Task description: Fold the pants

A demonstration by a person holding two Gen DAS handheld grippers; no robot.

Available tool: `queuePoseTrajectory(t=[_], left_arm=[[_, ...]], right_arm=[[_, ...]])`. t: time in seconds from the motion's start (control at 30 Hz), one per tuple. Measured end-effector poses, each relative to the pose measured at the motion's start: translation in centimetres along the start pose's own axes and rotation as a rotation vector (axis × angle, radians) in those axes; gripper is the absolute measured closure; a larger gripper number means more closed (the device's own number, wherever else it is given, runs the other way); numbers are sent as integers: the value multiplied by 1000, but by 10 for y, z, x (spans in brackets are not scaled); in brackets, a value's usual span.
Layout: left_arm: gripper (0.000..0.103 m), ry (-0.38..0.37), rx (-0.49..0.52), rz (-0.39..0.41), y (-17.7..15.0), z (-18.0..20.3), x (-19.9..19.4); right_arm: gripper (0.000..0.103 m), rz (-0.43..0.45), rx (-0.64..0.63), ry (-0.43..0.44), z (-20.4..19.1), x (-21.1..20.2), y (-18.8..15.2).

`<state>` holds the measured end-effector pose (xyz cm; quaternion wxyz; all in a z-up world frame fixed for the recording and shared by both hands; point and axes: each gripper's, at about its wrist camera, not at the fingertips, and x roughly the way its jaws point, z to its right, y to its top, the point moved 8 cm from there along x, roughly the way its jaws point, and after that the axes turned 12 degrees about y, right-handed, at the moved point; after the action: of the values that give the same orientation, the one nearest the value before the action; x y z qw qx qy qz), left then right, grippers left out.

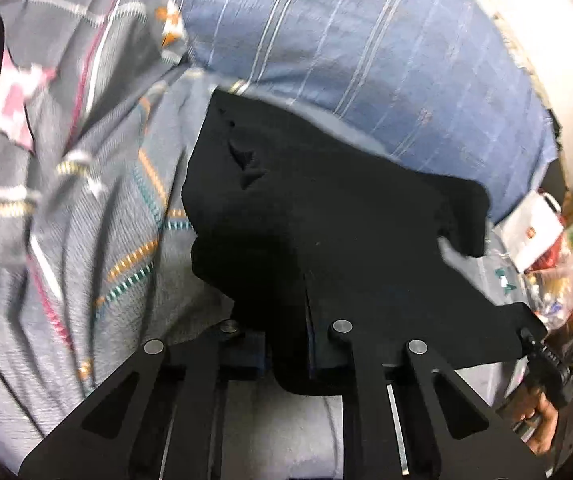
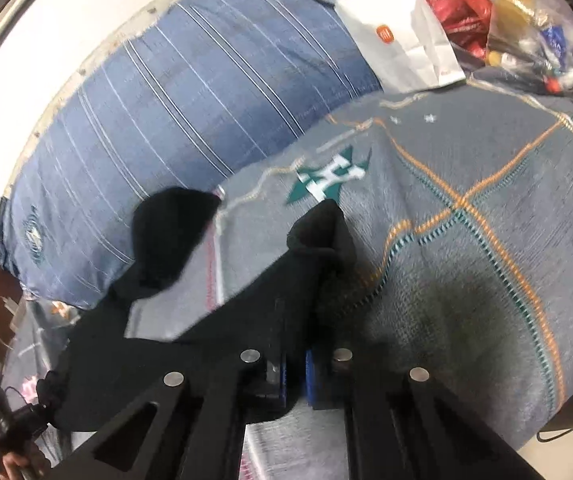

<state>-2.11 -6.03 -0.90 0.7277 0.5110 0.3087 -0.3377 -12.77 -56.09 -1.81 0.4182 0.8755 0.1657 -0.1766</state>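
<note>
black pants [image 1: 326, 216] hanging lifted over a grey patterned blanket [image 1: 98, 216], stretched between both grippers with the cloth sagging and bunching between them. left gripper [image 1: 308, 344] pinching one edge of the garment, fingers pressed together on the fabric, dark cloth draping forward over the tips and hiding most of them. right gripper [image 2: 294, 364] likewise clamping down on a gathered fold, blue pads [image 2: 310, 376] showing close together with cloth caught between. in the right wrist view, pants [image 2: 242, 292] spreading leftward toward the other gripper [image 2: 18, 428], two rounded ends flopping up over the blanket [image 2: 466, 240]. blue striped pillow [image 1: 366, 60] lying just beyond the garment, against a white wall. white paper bag [image 2: 402, 28] and a clear plastic bag of clutter [image 2: 542, 28] sitting near the pillow [image 2: 174, 112] at the blanket's far edge. motion blur softening the left side of the left wrist view.
</note>
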Motion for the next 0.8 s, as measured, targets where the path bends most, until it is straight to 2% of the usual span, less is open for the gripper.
queuePoseTrajectory(t=[0.1,0.17,0.23,0.27,0.33,0.43,0.53,0.57,0.6,0.67,0.77,0.8], left_arm=[[91,-38,6,14,0,-3,-27],[91,-17,31,17,-8,-10,-36],[91,26,54,-8,-21,-20,-31],[91,53,50,-40,-31,-30,-23],[91,59,11,-106,-45,-44,-10],[91,62,13,-94,-49,-45,-9],[90,84,32,-81,-47,-38,-9],[90,91,40,-77,-47,-37,-9],[89,97,43,-77,-48,-37,-9],[86,103,34,-87,-50,-40,-8],[74,123,37,-94,-50,-48,-15],[65,137,53,-89,-51,-50,-19]], right_arm=[[97,23,-16,30,-12,-18,3],[97,15,-22,37,-15,-26,-2],[97,-44,-11,-9,-6,-24,-20],[94,-83,4,-34,1,-20,-29],[90,-145,46,-112,21,-17,-45],[87,-92,42,-183,34,-35,-40],[75,-35,-6,-234,31,-47,-18],[64,-37,-26,-238,29,-44,-13],[58,-47,-53,-242,25,-38,-8],[58,-85,-114,-250,18,-20,-6],[65,-164,-220,-292,11,6,-14],[65,-185,-242,-328,11,13,-18]])
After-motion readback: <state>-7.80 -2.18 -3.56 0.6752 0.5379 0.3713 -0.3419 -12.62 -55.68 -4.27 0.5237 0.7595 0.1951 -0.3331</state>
